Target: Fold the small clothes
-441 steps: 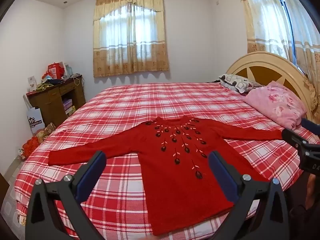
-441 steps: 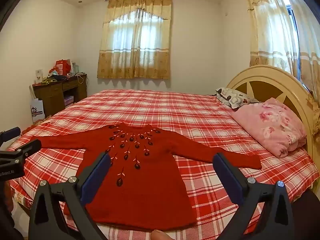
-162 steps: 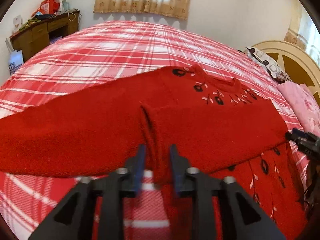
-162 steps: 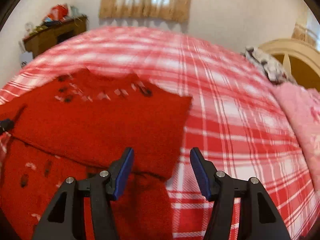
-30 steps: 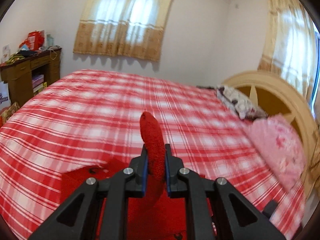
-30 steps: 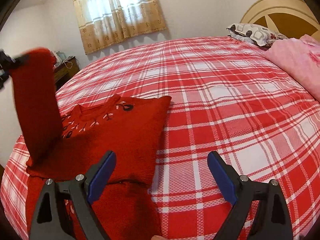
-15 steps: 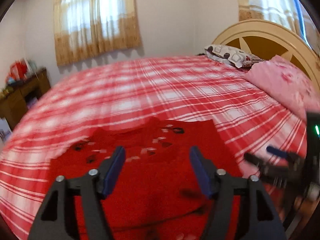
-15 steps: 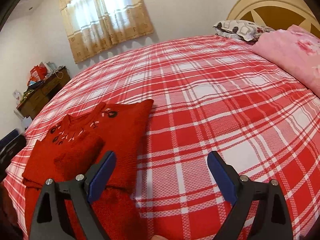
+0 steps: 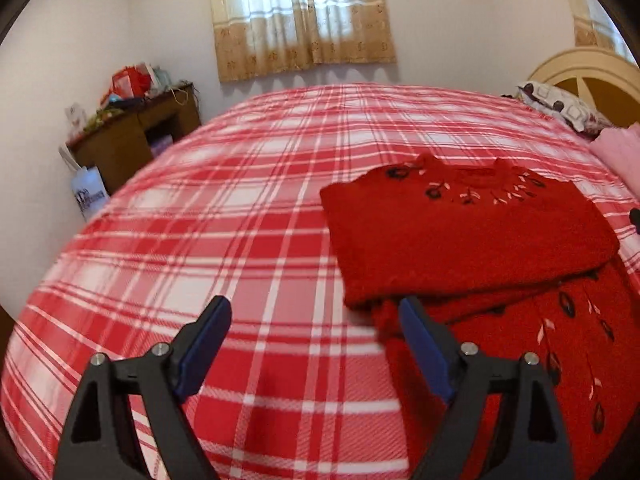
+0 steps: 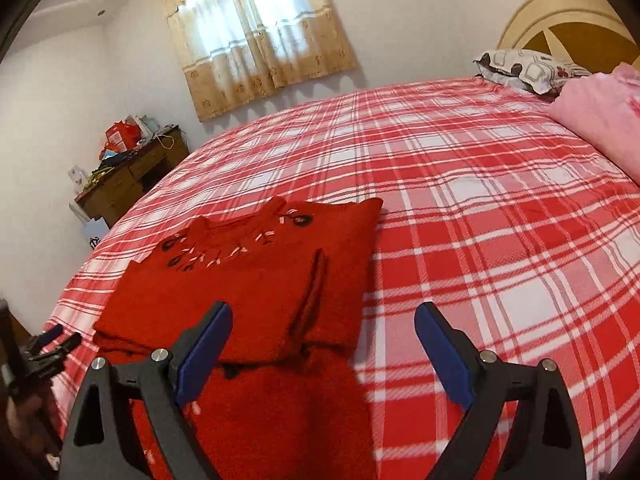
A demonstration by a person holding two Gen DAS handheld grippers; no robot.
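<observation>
A red knitted sweater (image 9: pixel 468 232) with dark leaf embroidery lies on the plaid bed, both sleeves folded across its chest; it also shows in the right wrist view (image 10: pixel 256 276). My left gripper (image 9: pixel 316 344) is open and empty, above the sheet just left of the sweater's left edge. My right gripper (image 10: pixel 320 344) is open and empty, above the sweater's lower right edge. The left gripper also shows at the left edge of the right wrist view (image 10: pixel 52 340).
The red and white plaid bedspread (image 9: pixel 240 208) covers a large bed. A pink pillow (image 10: pixel 600 120) and a patterned pillow (image 10: pixel 524 64) lie by the wooden headboard (image 10: pixel 568 16). A cluttered wooden desk (image 9: pixel 132 136) stands by the left wall.
A second ago my left gripper was shut on the raised left sleeve. It has laid the sleeve across the chest, opened, and drawn back to the left. My right gripper stays open.
</observation>
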